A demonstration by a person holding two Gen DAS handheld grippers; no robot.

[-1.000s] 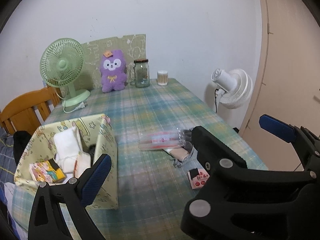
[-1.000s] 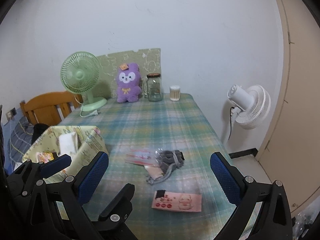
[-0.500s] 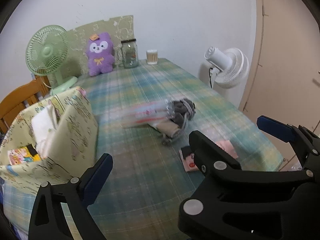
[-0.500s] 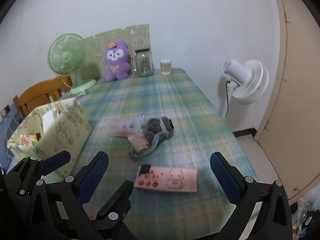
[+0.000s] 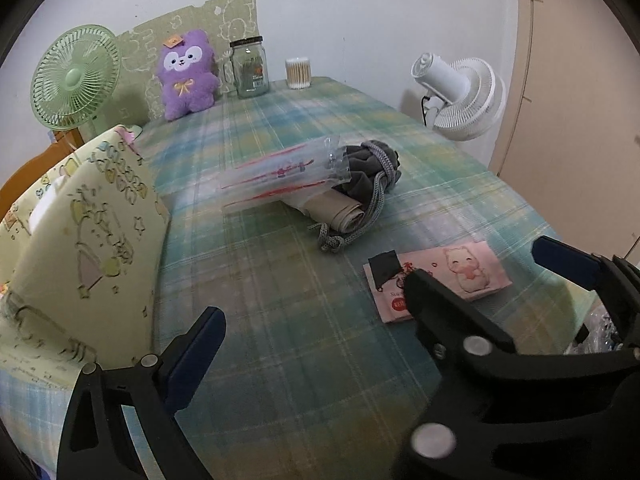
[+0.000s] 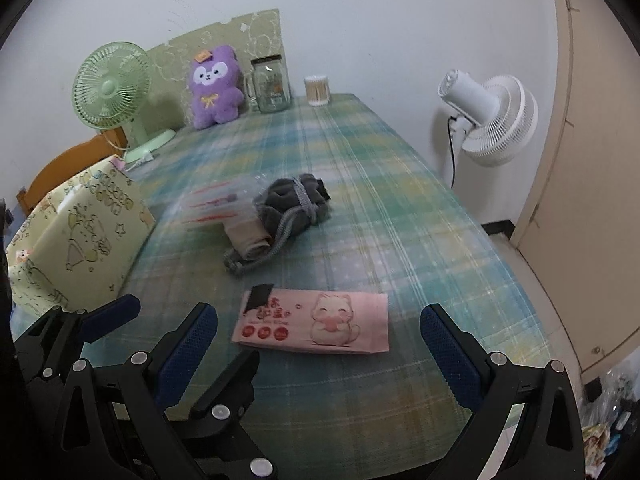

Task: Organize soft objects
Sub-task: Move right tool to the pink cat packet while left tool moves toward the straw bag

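**Both jaws apart above the plaid table, soft items still loose**

Jaws of the right gripper (image 6: 316, 340) stand wide apart and hold nothing, hovering low in the frame with the pink tissue pack (image 6: 316, 322) lying flat on the table between its blue pads. The left gripper (image 5: 376, 308) is likewise spread wide and empty; its near finger crosses the lower right of the left wrist view, covering a corner of that same pack (image 5: 440, 280).

At the centre of the plaid tablecloth (image 5: 280, 320) sits a small heap: a grey drawstring pouch (image 5: 372, 164) touching a beige rolled cloth (image 5: 340, 208), with a clear plastic packet (image 5: 280, 176) with red lines resting partly over them. The heap lies apart from the pack.

A yellow-green fabric bin (image 5: 88, 240) fills the left edge. At the upper left stand a green fan (image 5: 76, 80), a purple plush (image 5: 186, 74) and a glass jar (image 5: 250, 68).
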